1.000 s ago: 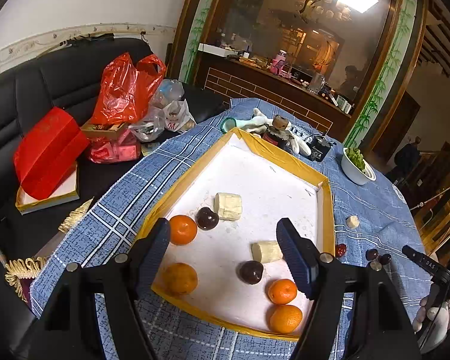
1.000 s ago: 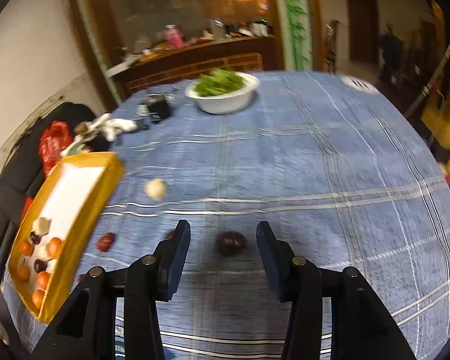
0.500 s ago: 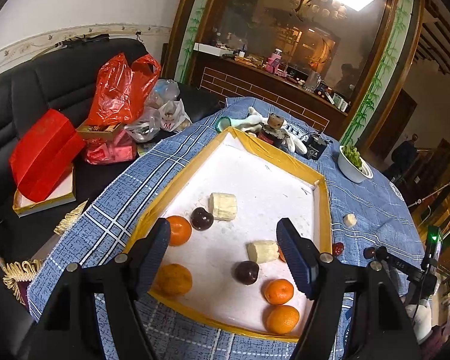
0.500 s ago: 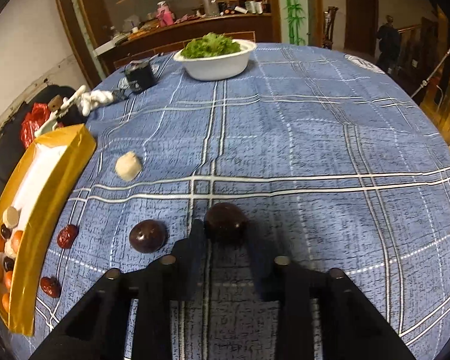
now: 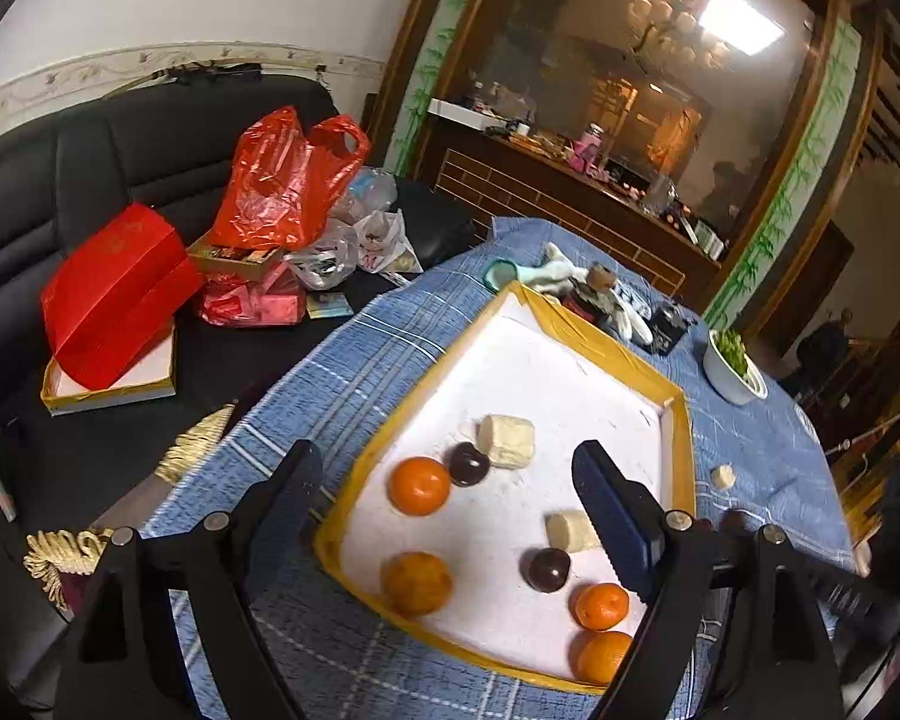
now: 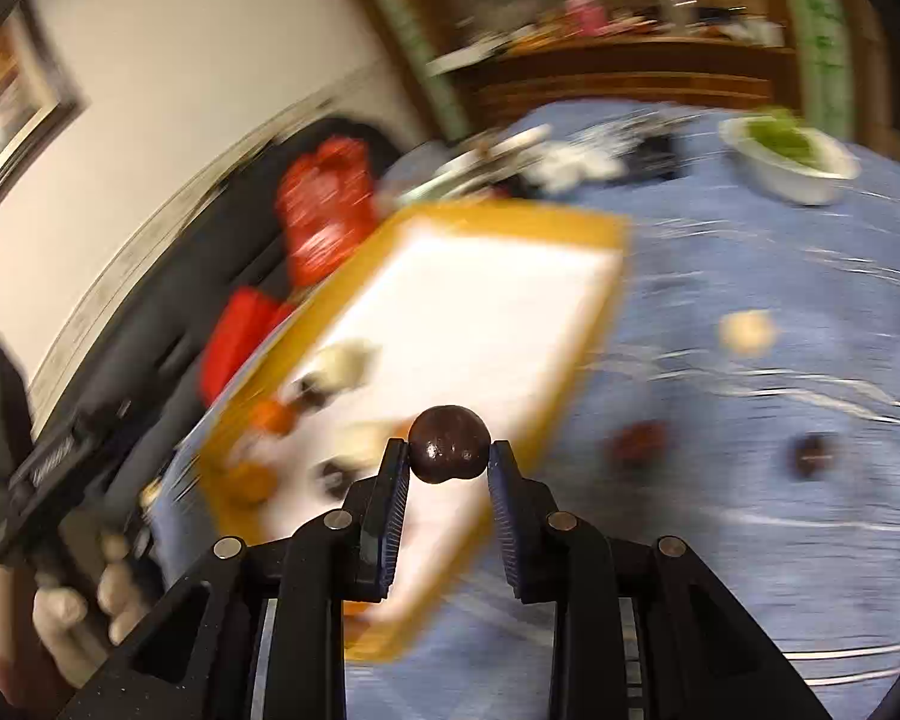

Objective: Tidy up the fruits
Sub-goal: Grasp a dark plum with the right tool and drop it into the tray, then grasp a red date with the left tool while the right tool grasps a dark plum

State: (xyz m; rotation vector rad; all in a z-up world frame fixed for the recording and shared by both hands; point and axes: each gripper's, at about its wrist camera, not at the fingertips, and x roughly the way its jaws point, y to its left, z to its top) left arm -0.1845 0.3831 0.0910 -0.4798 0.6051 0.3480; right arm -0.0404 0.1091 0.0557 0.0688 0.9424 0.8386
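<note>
Right tongs (image 6: 449, 457): pinching a dark brown round fruit (image 6: 449, 443) between the two tips, held in the air above the near right edge of the tray; the scene behind is blurred.
Left tongs (image 5: 447, 495): spread wide, nothing between them, hanging over the near end of the tray.
Left hand (image 6: 75, 606): at the lower left of the right wrist view, wrapped around the black handle of the left tongs.
Tray (image 5: 684, 450): yellow rim, white floor, lying on the counter (image 5: 354, 372) with its blue checked cloth.
Tray, near end: four oranges, one at the near left corner (image 5: 417, 583), one further in (image 5: 419, 486), two touching at the near right (image 5: 601, 606).
Tray, middle: a dark fruit (image 5: 547, 569) beside a pale banana piece (image 5: 572, 531); further in, a second dark fruit (image 5: 468, 464) touching a bigger banana piece (image 5: 507, 441).
Counter right of tray: a reddish fruit (image 6: 638, 444) near the rim, a dark fruit (image 6: 813, 454) further right, a pale piece (image 6: 747, 330) beyond them.
Far counter: a white bowl of greens (image 5: 733, 367), a stuffed toy (image 5: 594, 291) past the tray's far end.
Sofa, left: red plastic bag (image 5: 282, 180), red box (image 5: 114, 294).
</note>
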